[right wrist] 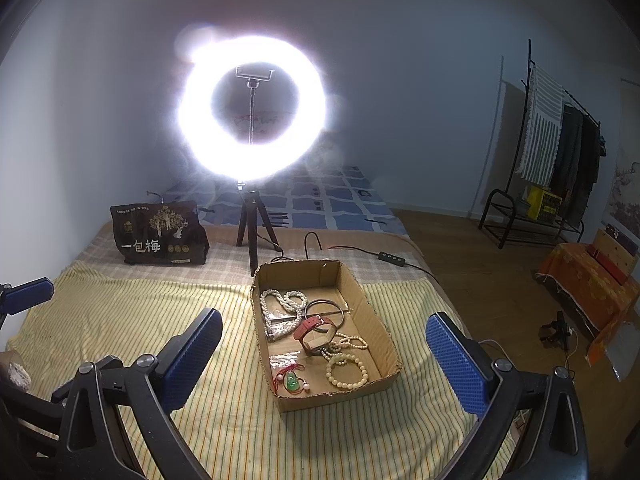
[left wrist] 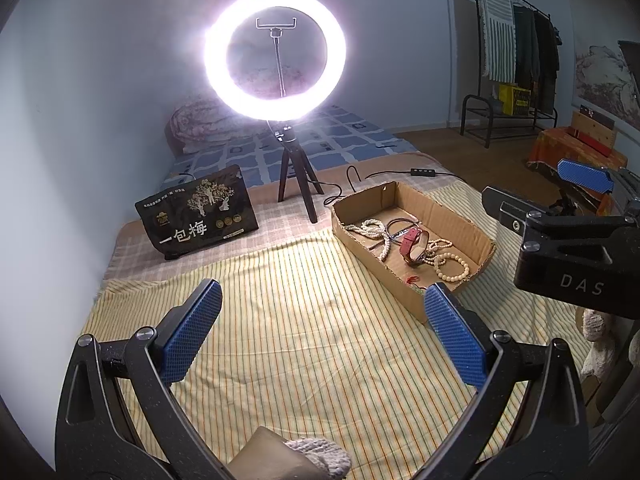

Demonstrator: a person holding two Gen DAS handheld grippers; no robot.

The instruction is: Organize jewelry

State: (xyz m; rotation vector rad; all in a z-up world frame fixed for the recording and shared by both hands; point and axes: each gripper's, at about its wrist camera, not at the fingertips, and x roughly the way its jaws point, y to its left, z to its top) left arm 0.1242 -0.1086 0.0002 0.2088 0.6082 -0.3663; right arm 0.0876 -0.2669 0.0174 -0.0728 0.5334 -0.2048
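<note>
The jewelry sits heaped in an open cardboard box [right wrist: 362,300] on the striped bedspread [right wrist: 224,420]: pearl strands [right wrist: 280,308], a red-strapped watch [right wrist: 316,330], a bead bracelet [right wrist: 346,372], a jade pendant [right wrist: 291,380]. The right gripper [right wrist: 324,364] hangs over the box, jaws wide and holding nothing, likely picking a piece. The left gripper [left wrist: 322,330] waits beside it, equally wide. The ring light [right wrist: 252,108] beyond lights the work.
</note>
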